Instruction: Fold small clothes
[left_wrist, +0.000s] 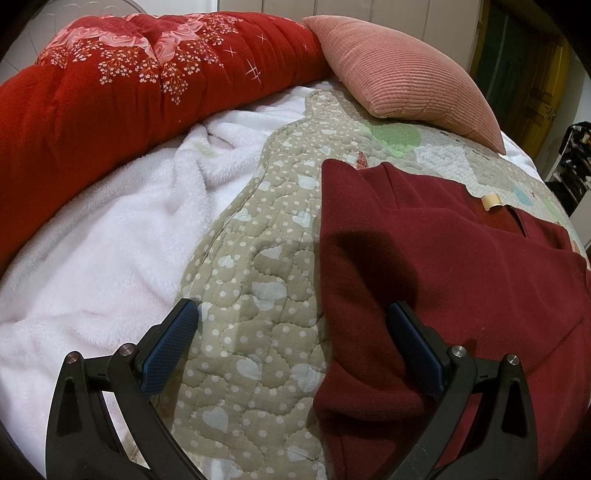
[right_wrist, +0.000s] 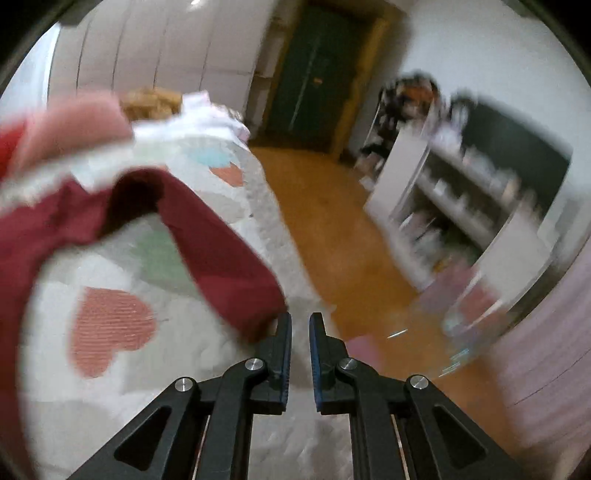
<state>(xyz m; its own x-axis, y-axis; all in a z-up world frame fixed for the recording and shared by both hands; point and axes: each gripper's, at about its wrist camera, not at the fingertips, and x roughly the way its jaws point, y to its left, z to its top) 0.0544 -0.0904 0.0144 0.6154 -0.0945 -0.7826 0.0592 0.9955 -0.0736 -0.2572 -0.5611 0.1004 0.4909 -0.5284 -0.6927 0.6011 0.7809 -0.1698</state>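
A dark maroon garment lies flat on the beige heart-print quilt, its left edge folded into a straight line. My left gripper hovers open over that edge, one blue pad above the quilt and the other above the maroon cloth, with nothing pinched. In the blurred right wrist view a maroon sleeve arches up off the quilt, and its end hangs just left of my right gripper. That gripper is shut with only a thin slit between its pads, and no cloth shows in it.
A rolled red floral comforter and a pink ribbed pillow line the far side of the bed. A white fleece blanket covers the left part. Beyond the bed edge are a wooden floor, white shelves and a dark door.
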